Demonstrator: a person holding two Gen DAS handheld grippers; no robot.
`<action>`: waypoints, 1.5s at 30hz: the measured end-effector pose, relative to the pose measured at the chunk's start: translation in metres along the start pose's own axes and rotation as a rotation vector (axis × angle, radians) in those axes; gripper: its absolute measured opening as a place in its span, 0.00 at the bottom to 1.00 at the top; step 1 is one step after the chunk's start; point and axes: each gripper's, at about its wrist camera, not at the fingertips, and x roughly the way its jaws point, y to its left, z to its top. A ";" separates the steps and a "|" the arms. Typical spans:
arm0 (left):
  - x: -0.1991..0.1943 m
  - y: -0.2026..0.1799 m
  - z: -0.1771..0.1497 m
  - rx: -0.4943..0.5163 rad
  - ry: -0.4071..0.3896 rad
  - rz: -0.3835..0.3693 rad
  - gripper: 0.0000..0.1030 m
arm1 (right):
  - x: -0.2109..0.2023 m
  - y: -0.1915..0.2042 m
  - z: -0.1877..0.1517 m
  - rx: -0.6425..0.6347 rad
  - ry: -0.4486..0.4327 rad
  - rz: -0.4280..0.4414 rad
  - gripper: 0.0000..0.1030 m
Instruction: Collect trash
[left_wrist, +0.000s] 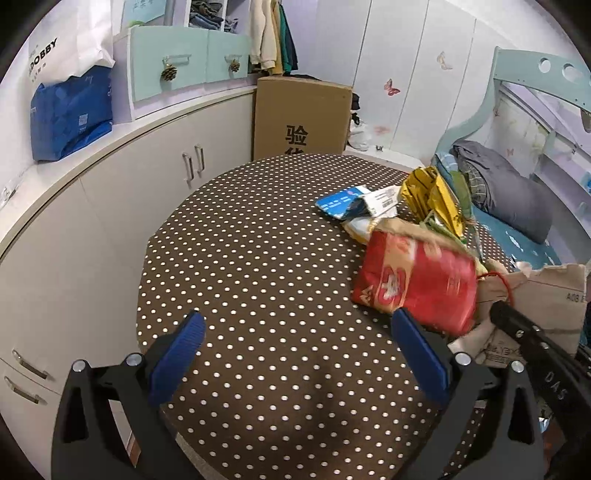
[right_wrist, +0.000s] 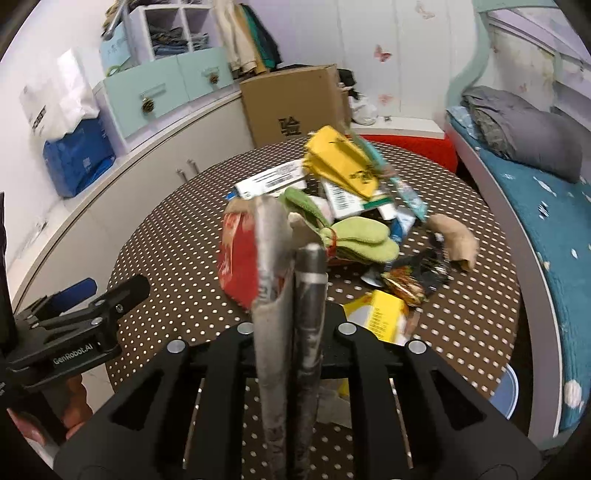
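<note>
Sorting trash heaped on the polka-dot table (left_wrist: 258, 258).
Left gripper (left_wrist: 299, 354): blue pads spread wide over bare cloth, nothing between them. Right gripper (right_wrist: 291, 258): fingers drawn together, nearly touching; whether they pinch anything cannot be told. Trash pile: red packet (left_wrist: 417, 288), yellow wrapper (right_wrist: 343, 162), green insoles (right_wrist: 362, 236), torn cardboard (left_wrist: 546, 299), clustered on the table's right half, just beside the left gripper's right pad.

The dotted tabletop (left_wrist: 258, 258) lies bare on its left half. The trash pile (right_wrist: 351, 221) crowds the right; a cardboard box (left_wrist: 301, 118) stands behind.
</note>
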 end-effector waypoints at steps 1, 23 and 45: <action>-0.002 -0.002 0.000 0.006 -0.003 -0.002 0.96 | -0.005 -0.003 0.000 0.016 -0.008 0.003 0.11; -0.023 -0.104 0.000 0.197 -0.033 -0.157 0.96 | -0.111 -0.081 0.011 0.152 -0.250 -0.077 0.11; 0.012 -0.104 -0.017 0.196 0.078 -0.108 0.96 | -0.009 -0.113 -0.036 0.228 0.055 -0.073 0.25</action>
